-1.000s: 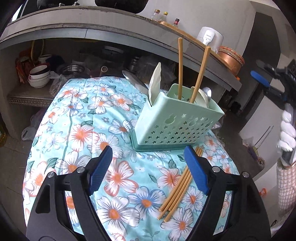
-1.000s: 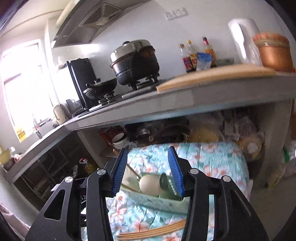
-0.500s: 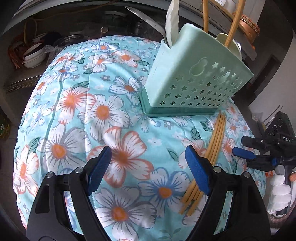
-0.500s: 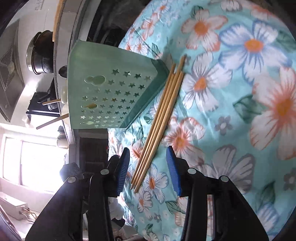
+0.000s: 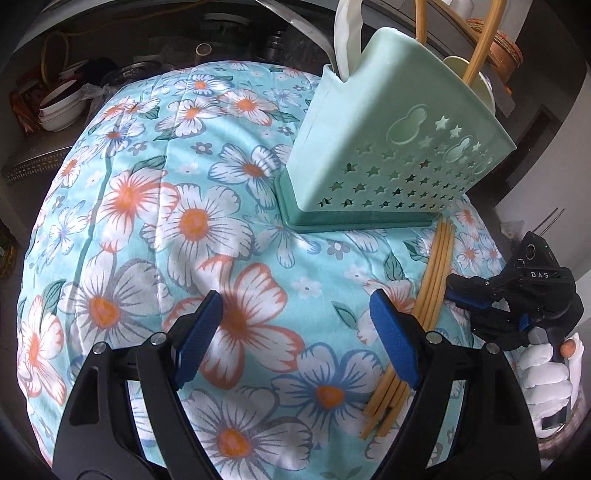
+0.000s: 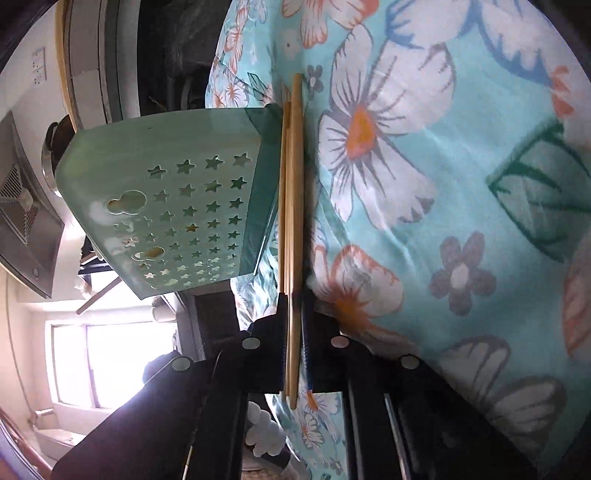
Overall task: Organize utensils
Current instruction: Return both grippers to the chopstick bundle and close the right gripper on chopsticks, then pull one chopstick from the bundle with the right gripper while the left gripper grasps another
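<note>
Several bamboo chopsticks [image 5: 432, 291] lie in a bundle on the floral cloth [image 5: 192, 221], just right of a mint-green utensil holder [image 5: 388, 155]. Two more chopsticks [image 5: 480, 48] and a white spoon [image 5: 347, 33] stand in the holder. My right gripper [image 6: 293, 299], rolled on its side, has its jaws closing on the bundle [image 6: 293, 184], and the pads press on the sticks near their middle. In the left wrist view the right gripper [image 5: 454, 295] meets the bundle from the right. My left gripper [image 5: 295, 336] hangs open over the cloth, holding nothing, with its right finger [image 5: 391, 339] in front of the sticks.
A white-gloved hand [image 5: 546, 373] holds the right gripper at the cloth's right edge. White bowls [image 5: 59, 107] and kitchenware sit on the dark shelf behind the cloth. A copper pot [image 5: 506, 44] stands on the counter above. The holder [image 6: 177, 199] lies close beside the bundle.
My right gripper dropped from above the holder, rolled onto its side and closed around the chopstick bundle. My left gripper tipped down and came nearer the cloth, still open.
</note>
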The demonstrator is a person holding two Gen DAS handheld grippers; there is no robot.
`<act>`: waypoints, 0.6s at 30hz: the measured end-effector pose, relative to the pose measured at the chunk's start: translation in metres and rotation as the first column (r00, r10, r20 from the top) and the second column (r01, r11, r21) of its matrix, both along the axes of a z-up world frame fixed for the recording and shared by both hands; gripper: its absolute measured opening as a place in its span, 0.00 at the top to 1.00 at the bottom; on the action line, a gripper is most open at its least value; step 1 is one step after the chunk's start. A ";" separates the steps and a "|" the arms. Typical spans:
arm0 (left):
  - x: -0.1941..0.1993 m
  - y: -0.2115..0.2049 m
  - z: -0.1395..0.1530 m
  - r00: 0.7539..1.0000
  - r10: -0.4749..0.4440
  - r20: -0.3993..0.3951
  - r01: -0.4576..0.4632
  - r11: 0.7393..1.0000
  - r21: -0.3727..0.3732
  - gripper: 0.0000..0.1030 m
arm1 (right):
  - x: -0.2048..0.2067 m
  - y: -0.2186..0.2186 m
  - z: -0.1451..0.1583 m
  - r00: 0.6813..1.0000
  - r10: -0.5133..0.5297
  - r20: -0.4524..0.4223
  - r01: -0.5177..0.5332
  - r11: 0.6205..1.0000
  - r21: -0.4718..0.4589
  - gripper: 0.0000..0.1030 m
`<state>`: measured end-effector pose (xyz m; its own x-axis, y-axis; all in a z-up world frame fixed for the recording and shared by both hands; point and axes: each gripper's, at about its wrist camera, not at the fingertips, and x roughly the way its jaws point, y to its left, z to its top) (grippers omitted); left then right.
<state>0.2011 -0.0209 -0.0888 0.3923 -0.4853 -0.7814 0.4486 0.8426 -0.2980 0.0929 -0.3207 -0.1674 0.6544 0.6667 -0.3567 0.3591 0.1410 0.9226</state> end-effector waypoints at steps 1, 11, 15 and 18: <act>0.001 0.000 0.000 1.000 -0.001 -0.001 0.001 1.000 -0.001 0.24 | 0.002 -0.001 -0.003 1.000 -0.007 -0.002 0.007 1.000 0.012 0.91; 0.007 -0.004 0.000 1.000 -0.010 -0.006 0.010 1.000 0.008 0.24 | 0.015 -0.001 -0.001 1.000 -0.022 -0.014 0.022 0.999 -0.028 0.92; 0.010 -0.004 0.000 1.000 -0.022 -0.002 0.022 1.000 0.002 0.24 | 0.014 0.003 0.001 1.000 -0.023 -0.020 0.022 0.999 -0.038 0.94; 0.012 -0.004 0.002 1.000 -0.029 0.003 0.029 1.000 -0.006 0.24 | 0.011 0.004 0.004 0.999 -0.016 -0.036 0.014 0.998 -0.057 0.94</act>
<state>0.2133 -0.0250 -0.0864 0.3800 -0.5011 -0.7775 0.4736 0.8274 -0.3018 0.1043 -0.3165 -0.1631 0.6499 0.6354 -0.4171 0.3946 0.1869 0.8996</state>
